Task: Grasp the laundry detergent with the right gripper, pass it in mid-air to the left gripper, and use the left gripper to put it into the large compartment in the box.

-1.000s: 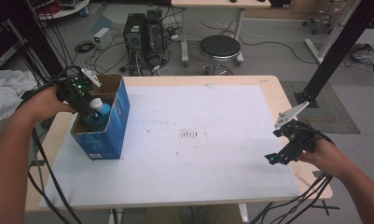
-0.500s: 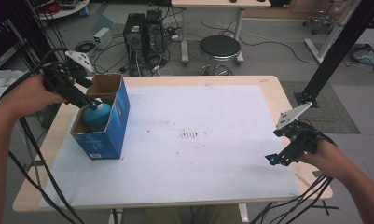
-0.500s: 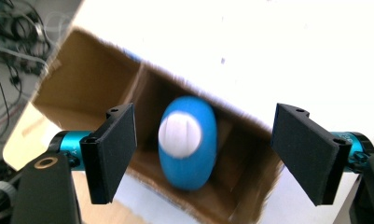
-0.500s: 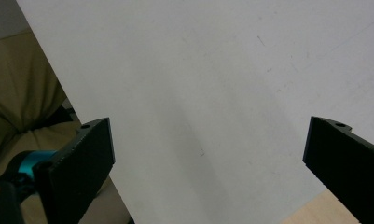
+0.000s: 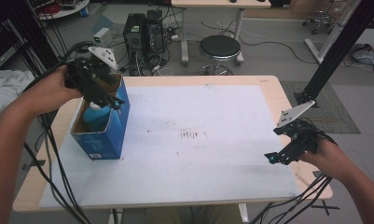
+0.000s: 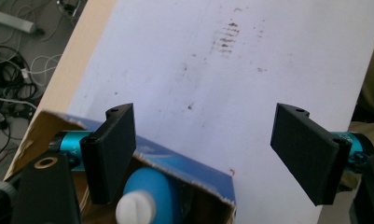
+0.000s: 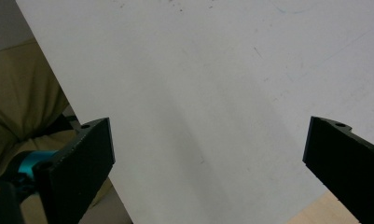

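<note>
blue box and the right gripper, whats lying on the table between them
Nothing: in the high view, the stretch from the blue box to the right gripper is bare white sheet, marked with faint brown smudges.

You lifted your left tongs (image 5: 114, 101) out of the blue cardboard box (image 5: 111, 135), their jaws having just opened, leaving the blue white-capped bottle (image 6: 149, 196) inside.
</note>
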